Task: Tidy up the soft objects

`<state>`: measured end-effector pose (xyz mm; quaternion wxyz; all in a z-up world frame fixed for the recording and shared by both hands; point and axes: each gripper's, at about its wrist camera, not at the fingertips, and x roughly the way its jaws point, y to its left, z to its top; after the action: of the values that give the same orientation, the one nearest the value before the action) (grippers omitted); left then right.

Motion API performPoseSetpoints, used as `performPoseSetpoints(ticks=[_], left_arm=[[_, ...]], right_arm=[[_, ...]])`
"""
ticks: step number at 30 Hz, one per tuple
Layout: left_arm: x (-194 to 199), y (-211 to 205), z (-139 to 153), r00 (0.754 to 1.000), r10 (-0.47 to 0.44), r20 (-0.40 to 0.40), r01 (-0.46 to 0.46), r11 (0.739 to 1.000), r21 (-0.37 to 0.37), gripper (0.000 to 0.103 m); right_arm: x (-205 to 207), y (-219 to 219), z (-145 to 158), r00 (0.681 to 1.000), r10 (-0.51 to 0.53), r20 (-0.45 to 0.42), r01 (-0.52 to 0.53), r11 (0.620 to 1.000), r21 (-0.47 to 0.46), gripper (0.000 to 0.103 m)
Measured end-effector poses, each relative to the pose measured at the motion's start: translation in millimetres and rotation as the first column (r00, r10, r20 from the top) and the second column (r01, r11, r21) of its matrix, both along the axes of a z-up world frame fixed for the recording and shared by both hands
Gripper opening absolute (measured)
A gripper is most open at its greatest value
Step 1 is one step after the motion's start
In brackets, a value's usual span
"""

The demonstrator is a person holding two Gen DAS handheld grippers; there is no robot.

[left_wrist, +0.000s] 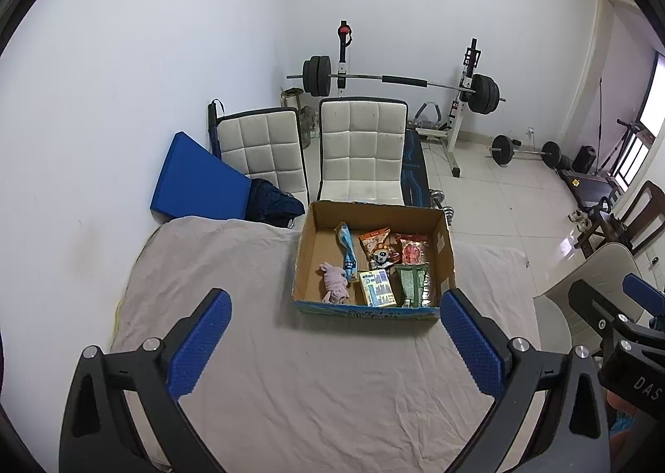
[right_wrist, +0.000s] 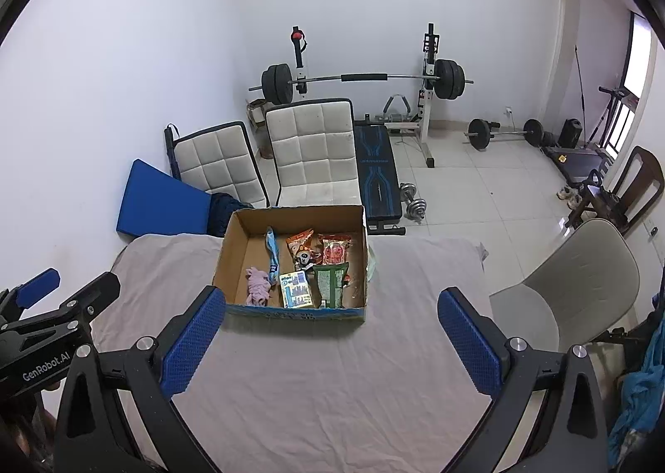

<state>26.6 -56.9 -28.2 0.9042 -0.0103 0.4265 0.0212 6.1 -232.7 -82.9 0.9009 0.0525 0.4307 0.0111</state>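
- Left tool: spread wide, holding nothing, above the grey cloth-covered desk.
- Cardboard box: on desk, at far edge, ahead of both tools.
- Box contents, left to right: pink plush toy, blue packet, printed card pack, orange snack bag, green pouch, red snack bag.
- Right tool: spread wide, holding nothing, above desk, short of box.
- Beige chair: right of desk.
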Motion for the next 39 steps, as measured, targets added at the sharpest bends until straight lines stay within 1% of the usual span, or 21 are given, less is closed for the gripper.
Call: performPoseSetpoints(ticks=[5, 39], left_arm=[[0, -1, -4, 1.000, -0.001, -0.013, 0.001, 1.000, -0.003, 0.103], [1, 3, -7, 1.000, 0.015, -0.016, -0.015, 1.000, -0.016, 0.103]], right_arm=[[0, 0, -1, 1.000, 0.000, -0.007, 0.000, 1.000, -0.002, 0.103], [-2, -1, -10, 1.000, 0.003, -0.011, -0.003, 1.000, -0.004, 0.103]])
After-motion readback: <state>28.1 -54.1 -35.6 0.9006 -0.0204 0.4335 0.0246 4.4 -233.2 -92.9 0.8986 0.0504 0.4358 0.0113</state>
